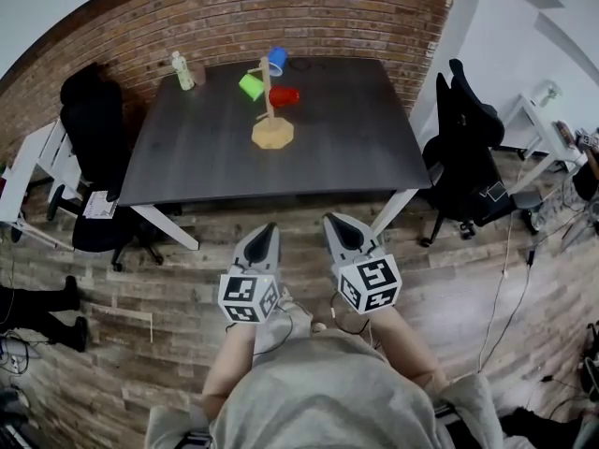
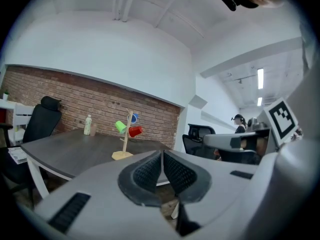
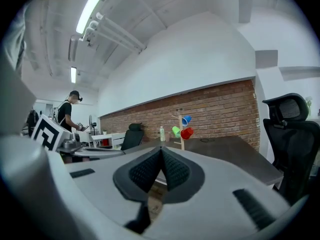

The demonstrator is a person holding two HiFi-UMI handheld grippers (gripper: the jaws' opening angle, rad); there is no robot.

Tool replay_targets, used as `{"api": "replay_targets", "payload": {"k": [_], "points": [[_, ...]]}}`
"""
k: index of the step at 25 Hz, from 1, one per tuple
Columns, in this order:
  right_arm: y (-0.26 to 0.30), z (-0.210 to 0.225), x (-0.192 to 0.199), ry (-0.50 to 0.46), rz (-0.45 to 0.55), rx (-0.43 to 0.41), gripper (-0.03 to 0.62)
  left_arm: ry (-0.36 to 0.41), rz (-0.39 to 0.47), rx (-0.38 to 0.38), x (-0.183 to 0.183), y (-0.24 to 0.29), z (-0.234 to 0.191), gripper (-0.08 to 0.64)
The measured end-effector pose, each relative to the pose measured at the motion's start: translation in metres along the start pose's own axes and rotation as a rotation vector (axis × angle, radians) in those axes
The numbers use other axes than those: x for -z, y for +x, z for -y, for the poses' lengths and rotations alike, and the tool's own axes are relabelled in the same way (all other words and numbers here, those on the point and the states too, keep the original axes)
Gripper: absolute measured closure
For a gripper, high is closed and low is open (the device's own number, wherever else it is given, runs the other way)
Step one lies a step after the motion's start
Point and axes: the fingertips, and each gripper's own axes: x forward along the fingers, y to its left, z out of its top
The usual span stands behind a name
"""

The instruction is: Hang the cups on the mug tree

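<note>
A green cup, a blue cup and a red cup hang on the mug tree toward the far side of the dark table; their insides are too small to read. A pale bottle stands near the far left corner. Bare tabletop runs to the near edge. The left gripper and right gripper hover over wooden floor short of that edge, jaws pressed together on nothing.
</note>
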Motion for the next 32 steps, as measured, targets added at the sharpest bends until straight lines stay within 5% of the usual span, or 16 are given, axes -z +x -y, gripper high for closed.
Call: {"api": "replay_targets", "payload": {"k": [32], "points": [[-0.015, 0.017, 0.004, 0.035, 0.003, -0.002, 0.594, 0.012, -0.011, 0.008, 0.005, 0.009, 0.023, 0.543]]}}
